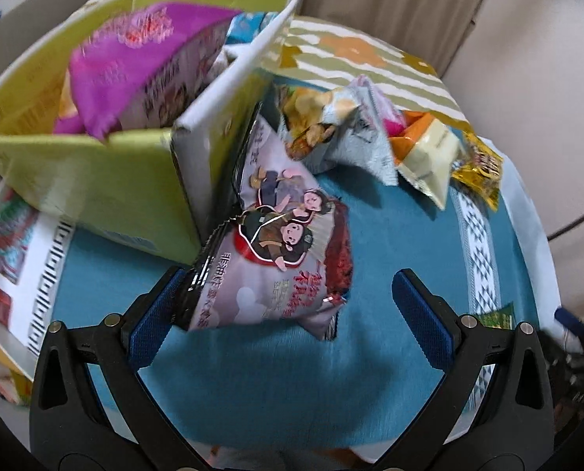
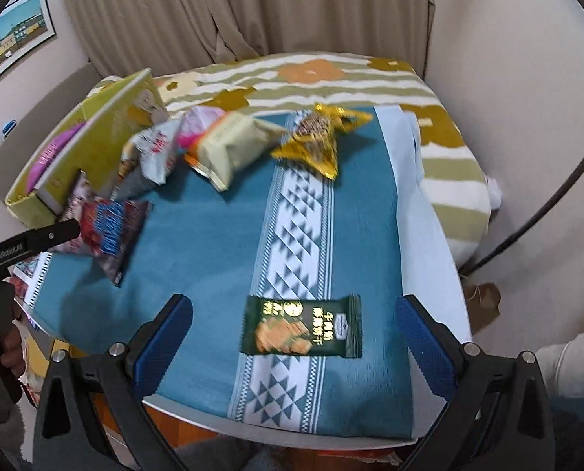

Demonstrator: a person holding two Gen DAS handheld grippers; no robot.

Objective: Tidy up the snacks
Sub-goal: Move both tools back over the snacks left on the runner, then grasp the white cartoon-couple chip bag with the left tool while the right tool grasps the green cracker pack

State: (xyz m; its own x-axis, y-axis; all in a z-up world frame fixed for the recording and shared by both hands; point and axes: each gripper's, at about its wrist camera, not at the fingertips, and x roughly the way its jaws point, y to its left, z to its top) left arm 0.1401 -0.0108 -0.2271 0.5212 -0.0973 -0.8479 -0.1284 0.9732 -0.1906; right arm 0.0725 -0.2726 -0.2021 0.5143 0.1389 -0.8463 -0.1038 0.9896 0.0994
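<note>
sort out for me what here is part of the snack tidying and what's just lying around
Part of the job: green box, purple bag inside it, cartoon snack bag, dark green cracker packet, gold packet, cream packet.

Just there: blue tablecloth, curtain, framed picture.

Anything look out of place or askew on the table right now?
Yes. The green box sits tilted, not flat on the blue cloth. A grey cartoon snack bag leans against its corner, outside it. The dark green cracker packet lies alone, apart from the pile.
</note>
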